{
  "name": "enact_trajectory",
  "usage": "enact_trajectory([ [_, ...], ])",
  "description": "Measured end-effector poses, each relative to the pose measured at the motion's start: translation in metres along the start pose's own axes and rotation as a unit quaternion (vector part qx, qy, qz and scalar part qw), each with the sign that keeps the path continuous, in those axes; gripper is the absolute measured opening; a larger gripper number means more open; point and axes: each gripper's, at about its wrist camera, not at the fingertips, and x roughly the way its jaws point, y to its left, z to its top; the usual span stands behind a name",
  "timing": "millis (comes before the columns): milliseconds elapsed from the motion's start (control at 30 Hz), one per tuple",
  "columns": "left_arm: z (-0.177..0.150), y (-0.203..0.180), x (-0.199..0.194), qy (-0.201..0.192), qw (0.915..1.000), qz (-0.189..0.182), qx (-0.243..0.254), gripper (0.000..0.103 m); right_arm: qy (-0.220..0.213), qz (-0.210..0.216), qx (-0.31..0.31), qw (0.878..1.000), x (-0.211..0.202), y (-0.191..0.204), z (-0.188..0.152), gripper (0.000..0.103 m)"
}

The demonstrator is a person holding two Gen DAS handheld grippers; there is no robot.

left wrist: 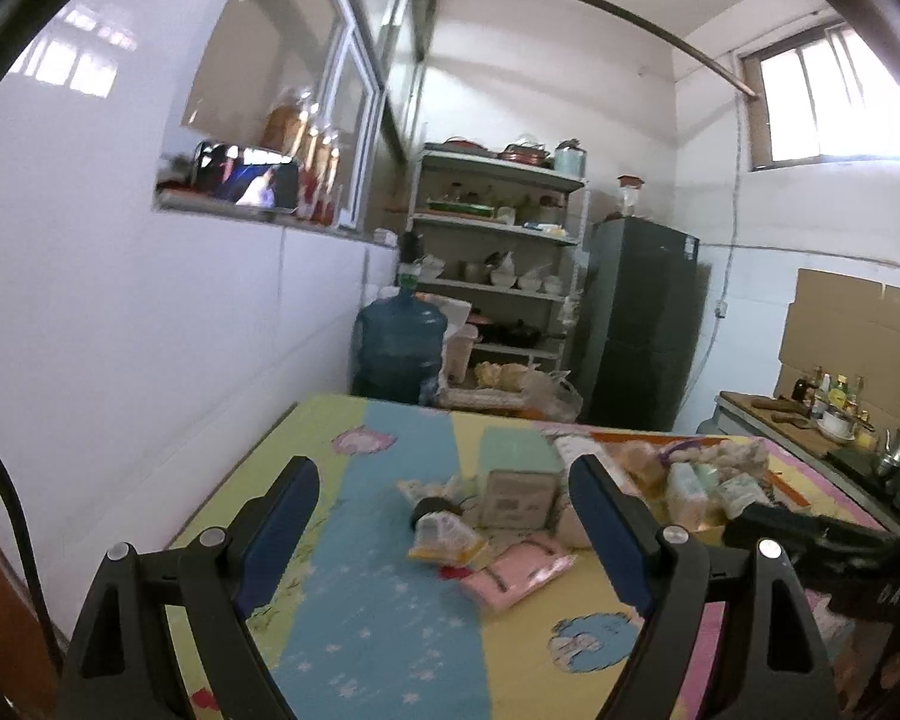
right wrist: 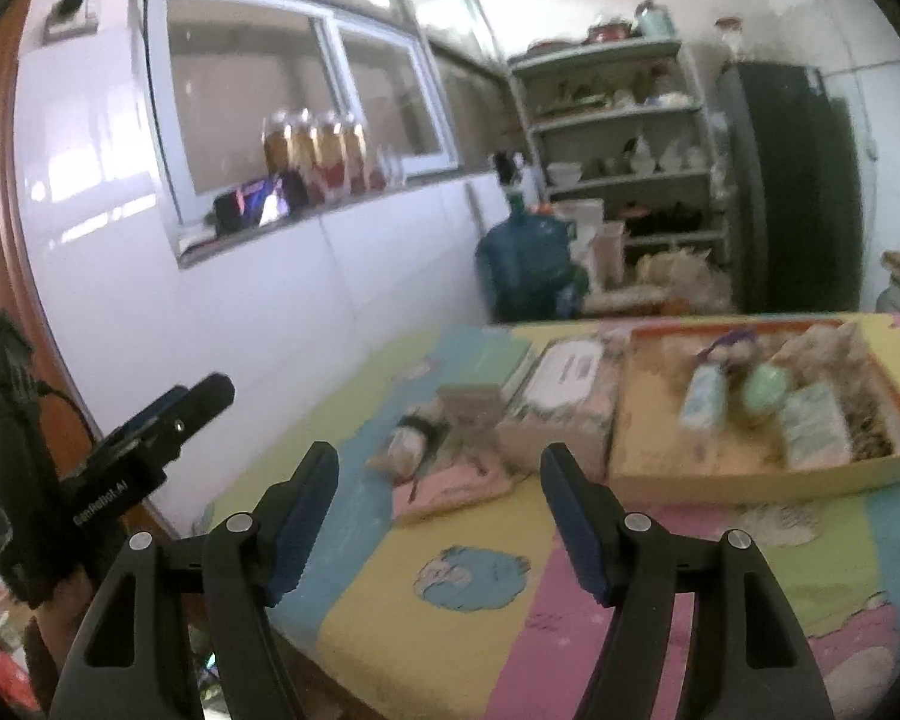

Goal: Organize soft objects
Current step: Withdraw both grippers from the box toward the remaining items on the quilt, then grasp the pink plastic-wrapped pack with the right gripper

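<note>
A striped cartoon mat (left wrist: 384, 594) covers the table. On it lie a pink soft pack (left wrist: 515, 575), a yellow-white pouch (left wrist: 444, 535) and a boxed pack (left wrist: 519, 498). The pink pack (right wrist: 450, 483) also shows in the right wrist view. An orange-rimmed cardboard tray (right wrist: 750, 474) holds several soft packs and plush items (right wrist: 810, 426). A wipes pack (right wrist: 561, 384) lies left of the tray. My left gripper (left wrist: 444, 483) is open and empty, above the mat short of the pile. My right gripper (right wrist: 439, 465) is open and empty, near the pink pack.
A white wall runs along the table's left side. Behind the table stand a blue water jug (left wrist: 399, 345), a shelf rack (left wrist: 498, 252) with dishes and a dark fridge (left wrist: 639, 318). A counter with bottles (left wrist: 828, 402) stands at right.
</note>
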Motion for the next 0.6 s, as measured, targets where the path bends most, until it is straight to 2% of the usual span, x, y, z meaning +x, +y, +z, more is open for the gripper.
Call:
enact_trajectory([
  [233,-0.018,0.022,-0.002,0.005,0.9995,0.029,-0.01,0.085,0.068,0.038,-0.002,0.997,0.064,0.013,-0.02,0.072],
  [267,-0.02,0.025,-0.002,0.005,0.9993,0.036,-0.01,0.085,0.073,0.029,0.007,0.997,0.074,0.013,-0.022,0.072],
  [367,-0.025,0.033,-0.003,0.003,0.9991,0.038,-0.015,0.085,0.092,-0.047,0.065,0.993,0.1,0.002,-0.027,0.072],
  [467,-0.028,0.041,0.0,0.0,0.9991,0.037,-0.021,0.085,0.115,-0.048,0.133,0.983,0.127,-0.007,-0.035,0.072],
  [600,-0.033,0.047,0.004,0.0,0.999,0.037,-0.023,0.085,0.104,-0.085,0.114,0.984,0.145,0.005,-0.03,0.072],
])
